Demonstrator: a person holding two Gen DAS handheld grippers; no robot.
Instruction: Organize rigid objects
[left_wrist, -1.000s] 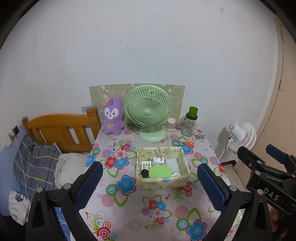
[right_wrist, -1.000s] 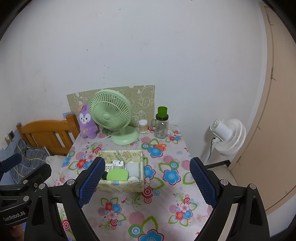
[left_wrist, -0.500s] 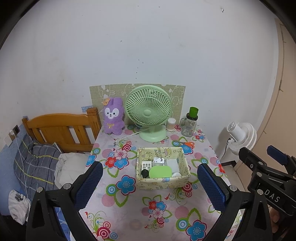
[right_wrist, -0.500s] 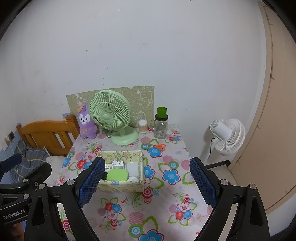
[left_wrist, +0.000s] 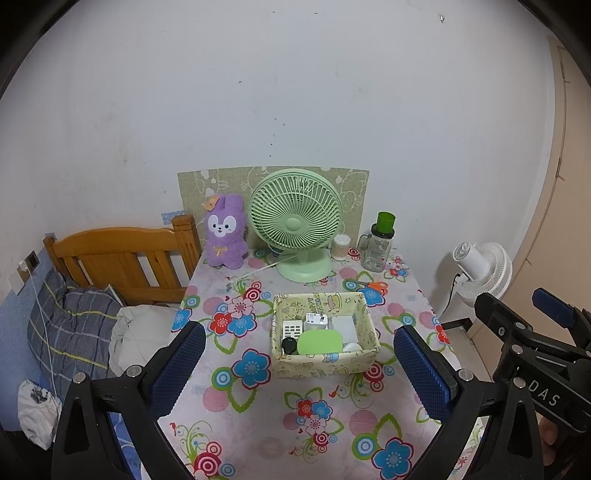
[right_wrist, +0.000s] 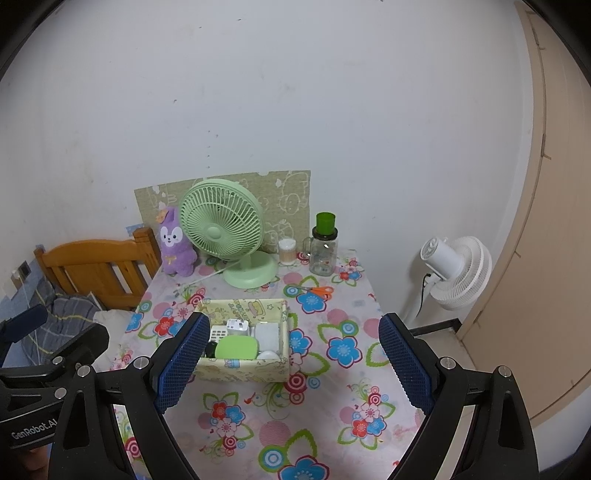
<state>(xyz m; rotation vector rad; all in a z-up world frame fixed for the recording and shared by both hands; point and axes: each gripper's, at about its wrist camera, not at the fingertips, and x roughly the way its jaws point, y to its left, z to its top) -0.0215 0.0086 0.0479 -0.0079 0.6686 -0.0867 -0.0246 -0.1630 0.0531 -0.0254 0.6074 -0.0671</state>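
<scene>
A pale yellow patterned box (left_wrist: 325, 363) (right_wrist: 242, 369) sits mid-table and holds a green oval case (left_wrist: 319, 341) (right_wrist: 236, 347), a white charger (left_wrist: 316, 320), a white remote (left_wrist: 291, 328), a black round cap (left_wrist: 289, 345) and white blocks. Orange-handled scissors (left_wrist: 371, 285) (right_wrist: 317, 290) lie on the cloth behind the box. My left gripper (left_wrist: 299, 369) is open, hovering in front of the box with nothing between its blue pads. My right gripper (right_wrist: 291, 363) is also open and empty, to the right of the left one; its left pad overlaps the box's near left corner in its view.
Along the back of the flower-cloth table (left_wrist: 258, 424) stand a purple plush rabbit (left_wrist: 225, 232), a green desk fan (left_wrist: 295, 221), a cotton-swab jar (left_wrist: 340, 246) and a green-lidded glass jar (left_wrist: 378, 243). A wooden bed frame (left_wrist: 118, 258) is at left, a white floor fan (left_wrist: 484, 269) at right.
</scene>
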